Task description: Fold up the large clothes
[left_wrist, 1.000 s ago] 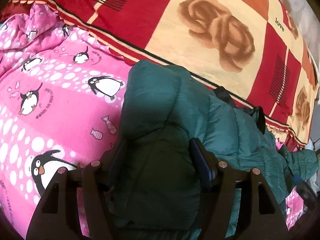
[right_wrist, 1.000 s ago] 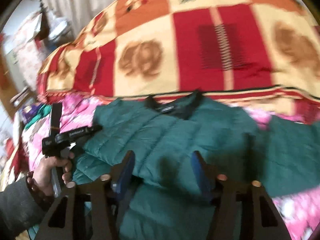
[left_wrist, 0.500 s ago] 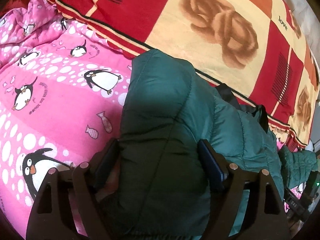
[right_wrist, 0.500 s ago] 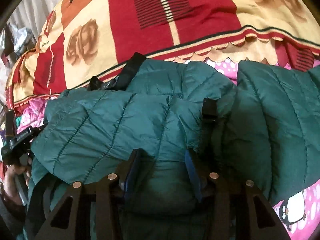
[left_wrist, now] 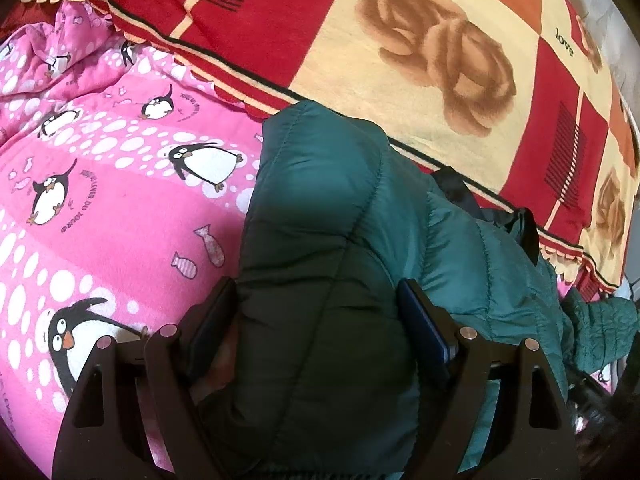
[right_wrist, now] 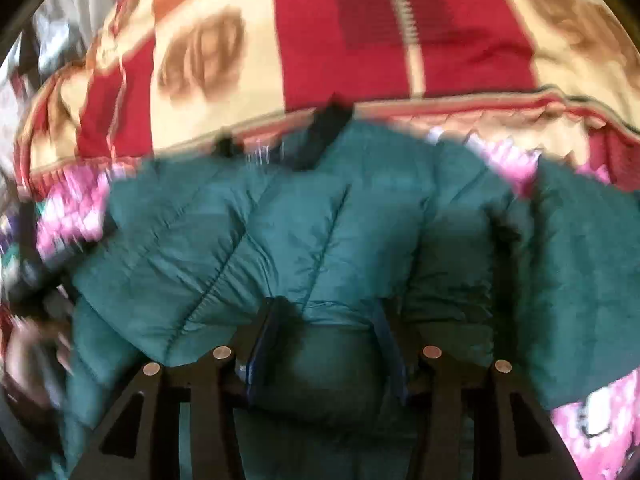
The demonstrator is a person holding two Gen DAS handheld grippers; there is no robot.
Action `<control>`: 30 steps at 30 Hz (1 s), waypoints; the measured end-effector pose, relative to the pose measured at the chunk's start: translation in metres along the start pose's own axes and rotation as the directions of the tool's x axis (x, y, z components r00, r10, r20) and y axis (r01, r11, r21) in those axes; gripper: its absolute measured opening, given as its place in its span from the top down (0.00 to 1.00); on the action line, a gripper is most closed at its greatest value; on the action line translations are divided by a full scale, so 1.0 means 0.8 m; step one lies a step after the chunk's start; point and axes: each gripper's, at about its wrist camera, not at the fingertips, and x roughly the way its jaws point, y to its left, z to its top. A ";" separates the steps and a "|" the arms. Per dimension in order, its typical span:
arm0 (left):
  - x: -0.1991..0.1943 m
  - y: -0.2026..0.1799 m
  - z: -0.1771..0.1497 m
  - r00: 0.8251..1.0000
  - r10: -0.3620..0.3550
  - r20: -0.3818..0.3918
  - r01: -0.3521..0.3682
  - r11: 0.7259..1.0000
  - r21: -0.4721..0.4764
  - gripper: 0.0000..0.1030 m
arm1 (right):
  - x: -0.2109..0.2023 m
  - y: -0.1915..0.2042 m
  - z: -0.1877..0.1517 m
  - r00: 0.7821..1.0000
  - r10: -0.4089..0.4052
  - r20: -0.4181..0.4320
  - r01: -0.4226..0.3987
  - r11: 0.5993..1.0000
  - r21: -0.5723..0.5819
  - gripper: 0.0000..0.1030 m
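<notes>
So, I've got the green puffer jacket [left_wrist: 340, 248] lying on the pink penguin blanket [left_wrist: 100, 208], with its dark collar [right_wrist: 326, 136] pointing at the red and cream rose blanket [left_wrist: 400, 40] further up the bed. That placement makes sense to me: collar away from me, body toward me, so folds can run across the width.

My left gripper [left_wrist: 316, 332] has its fingers spread wide with a fat puffy panel bulging up between them. I read that as a fold of the jacket's side turned inward, and the wide spread is just because the padding is so thick. Whether the pads are really biting or only cradling it, I can't tell from the left wrist view.

My right gripper [right_wrist: 326, 344] sits low on the jacket body, its fingers closer together with a hump of green fabric between them. It looks pinched, but that view is smeared with motion blur, so I won't swear to it.

A bunched green sleeve [left_wrist: 600, 332] trails off at the far right of the left view. I'd guess we're early to mid fold. The slippery, springy shell will want to puff back open, so I'd keep a hold on both sides.
</notes>
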 end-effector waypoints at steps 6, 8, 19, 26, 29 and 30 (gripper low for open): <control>-0.056 0.003 -0.004 0.998 0.056 -0.006 -0.056 0.998 0.006 0.20 | -0.114 -0.072 0.020 0.985 -0.101 0.143 0.094 0.994 0.052 0.55; -0.089 -0.004 -0.020 0.997 0.069 0.016 -0.070 0.997 0.039 0.20 | -0.169 -0.127 0.018 0.962 -0.195 0.192 0.178 0.979 0.101 0.55; -0.211 -0.024 -0.142 0.995 0.068 0.079 -0.079 0.987 0.141 0.20 | -0.369 -0.410 -0.029 0.875 -0.351 0.334 0.128 0.833 0.538 0.54; -0.197 -0.010 -0.148 0.988 0.145 0.049 -0.147 0.988 0.052 0.20 | -0.341 -0.447 -0.017 0.904 -0.273 0.329 0.057 0.840 0.540 0.54; -0.199 -0.001 -0.148 0.988 0.144 0.050 -0.144 0.990 0.008 0.20 | -0.326 -0.450 -0.014 0.904 -0.286 0.317 0.076 0.839 0.539 0.54; -0.200 0.002 -0.149 0.988 0.142 0.055 -0.142 0.990 -0.003 0.20 | -0.322 -0.453 -0.013 0.907 -0.287 0.307 0.080 0.836 0.544 0.54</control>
